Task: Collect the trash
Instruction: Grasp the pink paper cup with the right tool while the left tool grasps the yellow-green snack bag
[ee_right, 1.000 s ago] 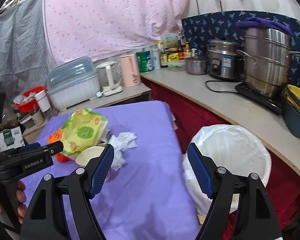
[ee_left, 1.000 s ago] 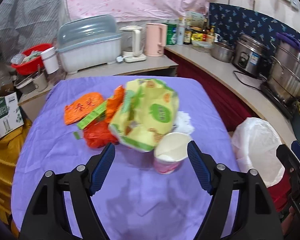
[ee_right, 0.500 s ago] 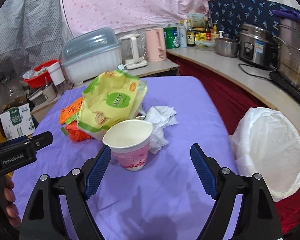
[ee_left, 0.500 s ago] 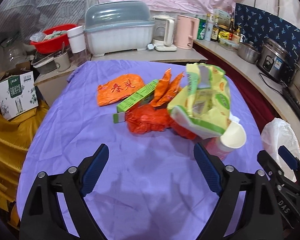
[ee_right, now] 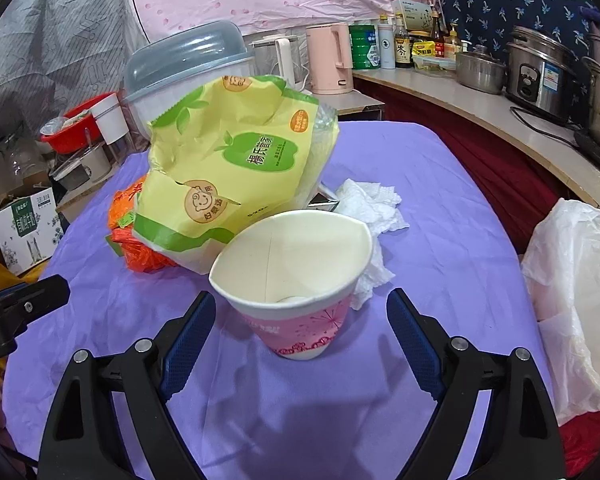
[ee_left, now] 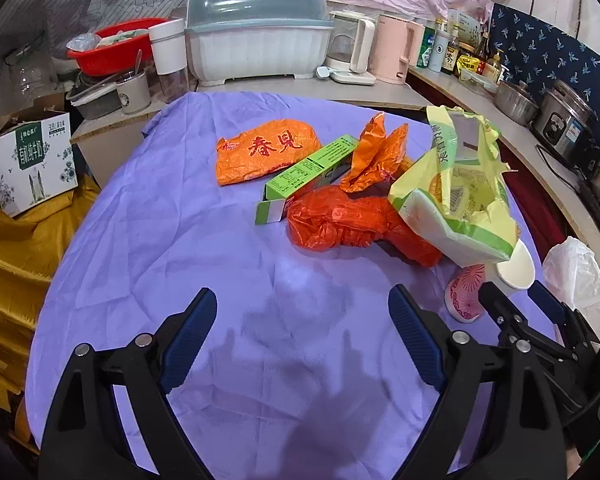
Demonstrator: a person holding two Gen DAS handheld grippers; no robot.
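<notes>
The right gripper [ee_right: 302, 328] is opening its jaws around the paper cup [ee_right: 296, 268] without touching it, ready to grasp. The left gripper [ee_left: 300, 340] hangs released and empty before the wrappers [ee_left: 340, 224] on the bench [ee_left: 180, 240].

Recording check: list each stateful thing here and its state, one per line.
paper cup: upright, dented rim, ungripped
yellow-green snack bag: torn open, crumpled
green carton: lying flat
orange plastic bag: scrunched
tissue: crumpled
bin liner: open
left gripper: open, empty
right gripper: jaws opening, flanking cup
</notes>
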